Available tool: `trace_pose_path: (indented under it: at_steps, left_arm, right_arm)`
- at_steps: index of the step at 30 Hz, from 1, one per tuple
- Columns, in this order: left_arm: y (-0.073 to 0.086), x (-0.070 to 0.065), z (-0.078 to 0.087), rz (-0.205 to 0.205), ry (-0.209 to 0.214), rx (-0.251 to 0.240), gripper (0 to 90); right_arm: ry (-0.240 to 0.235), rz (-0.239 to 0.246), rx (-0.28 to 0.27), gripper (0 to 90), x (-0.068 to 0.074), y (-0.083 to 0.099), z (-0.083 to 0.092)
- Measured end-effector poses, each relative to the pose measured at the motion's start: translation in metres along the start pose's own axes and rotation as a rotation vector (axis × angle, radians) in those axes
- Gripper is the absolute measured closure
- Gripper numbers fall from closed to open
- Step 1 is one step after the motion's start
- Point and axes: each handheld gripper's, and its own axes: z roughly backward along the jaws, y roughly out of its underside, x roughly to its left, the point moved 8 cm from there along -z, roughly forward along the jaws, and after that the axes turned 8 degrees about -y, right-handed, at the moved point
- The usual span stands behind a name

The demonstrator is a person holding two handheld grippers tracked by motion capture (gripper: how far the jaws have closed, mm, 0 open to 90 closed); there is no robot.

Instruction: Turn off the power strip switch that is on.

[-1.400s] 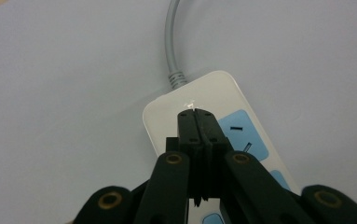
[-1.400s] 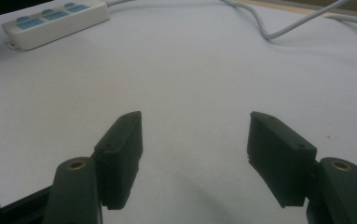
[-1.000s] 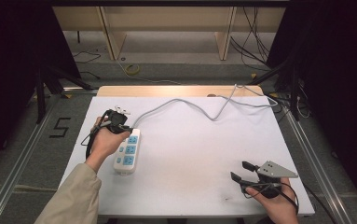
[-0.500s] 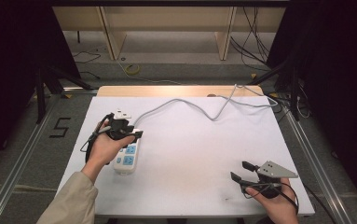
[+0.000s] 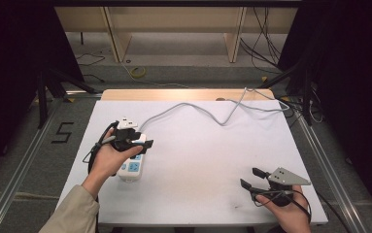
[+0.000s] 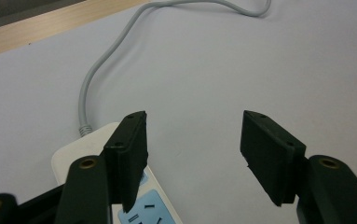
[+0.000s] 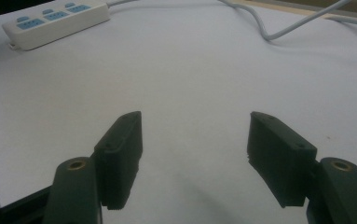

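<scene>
A white power strip (image 5: 131, 168) with blue sockets lies on the left part of the white table (image 5: 203, 160). Its grey cable (image 5: 212, 110) winds off to the far right edge. My left gripper (image 5: 146, 142) hovers open over the strip's far end, pointing right. In the left gripper view the strip's cable end (image 6: 97, 142) sits under the left jaw, with the cable (image 6: 90, 84) running away, and nothing lies between the left gripper's (image 6: 192, 140) jaws. My right gripper (image 5: 248, 177) rests open near the front right, holding nothing. The right gripper view looks between open jaws at the strip (image 7: 55, 22) far off.
A wooden strip (image 5: 183, 94) borders the table's far edge. Wooden shelving (image 5: 174, 29) and loose floor cables (image 5: 137, 73) lie beyond it. A "5" mark (image 5: 63, 132) is on the floor at left. Metal rails (image 5: 319, 155) run along both sides.
My left gripper has come nearer and a little to the right, settling over the strip's far end. The right gripper and the strip have not moved.
</scene>
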Motion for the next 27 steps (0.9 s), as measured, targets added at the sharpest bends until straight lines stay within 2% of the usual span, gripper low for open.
trace_pose_path:
  at_steps: [19,21,27]
  left_arm:
    - [0.012,-0.007,0.015,-0.037,0.017,-0.064,38.8]
    - [0.013,-0.007,0.017,-0.036,0.017,-0.082,38.7]
    - [0.021,-0.008,0.021,-0.062,0.022,-0.101,37.0]
  right_arm:
    - [0.001,-0.001,0.0,36.7,0.0,0.0,0.0]
    - [0.002,0.0,0.001,36.7,0.0,0.0,0.0]
    - [0.001,0.002,-0.001,36.7,0.0,0.0,0.0]
